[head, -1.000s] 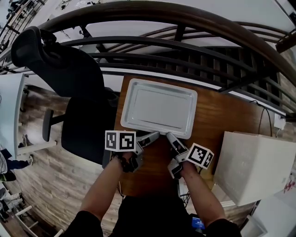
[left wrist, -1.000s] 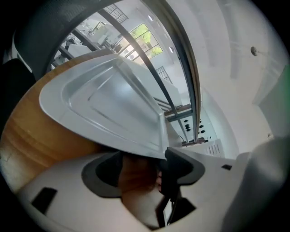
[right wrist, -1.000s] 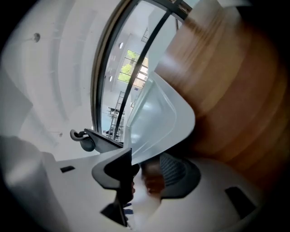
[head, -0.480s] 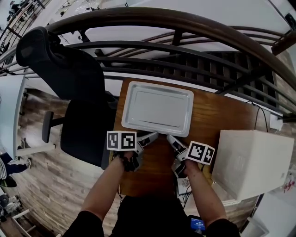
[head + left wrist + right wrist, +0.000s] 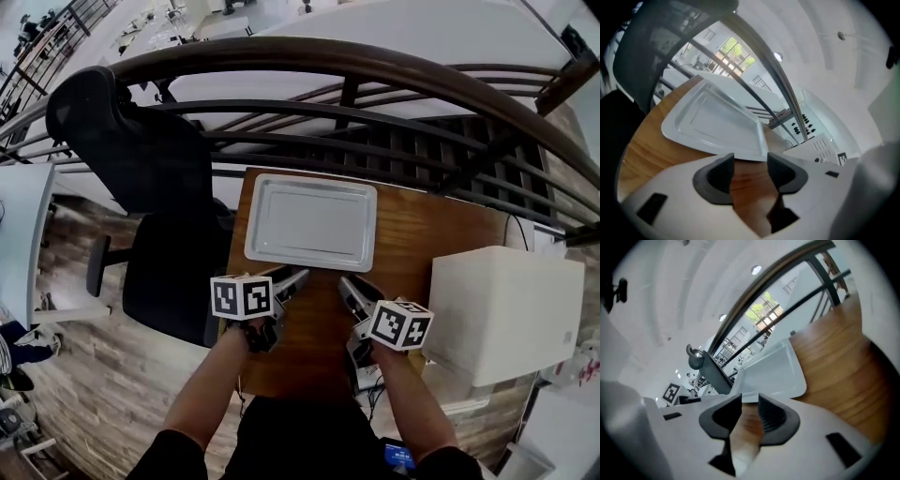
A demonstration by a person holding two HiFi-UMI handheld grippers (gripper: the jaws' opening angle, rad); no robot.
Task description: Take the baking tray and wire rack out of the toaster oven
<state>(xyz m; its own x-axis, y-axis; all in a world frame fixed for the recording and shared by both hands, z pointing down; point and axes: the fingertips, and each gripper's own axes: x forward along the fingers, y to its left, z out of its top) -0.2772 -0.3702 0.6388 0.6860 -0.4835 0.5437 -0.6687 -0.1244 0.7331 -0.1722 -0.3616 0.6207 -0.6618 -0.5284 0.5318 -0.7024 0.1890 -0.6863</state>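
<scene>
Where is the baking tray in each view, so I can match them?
Head view: baking tray, just above centre.
Left gripper view: tray, left of centre.
Right gripper view: tray, centre, slightly right.
Shared landmark: the curved handrail beyond it.

So the baking tray (image 5: 310,223) is a silvery rectangle with rounded corners and a raised rim, lying flat and right side up on the wooden table (image 5: 412,246). The boxy white toaster oven (image 5: 506,314) sits off to its right, not touching it.
</scene>
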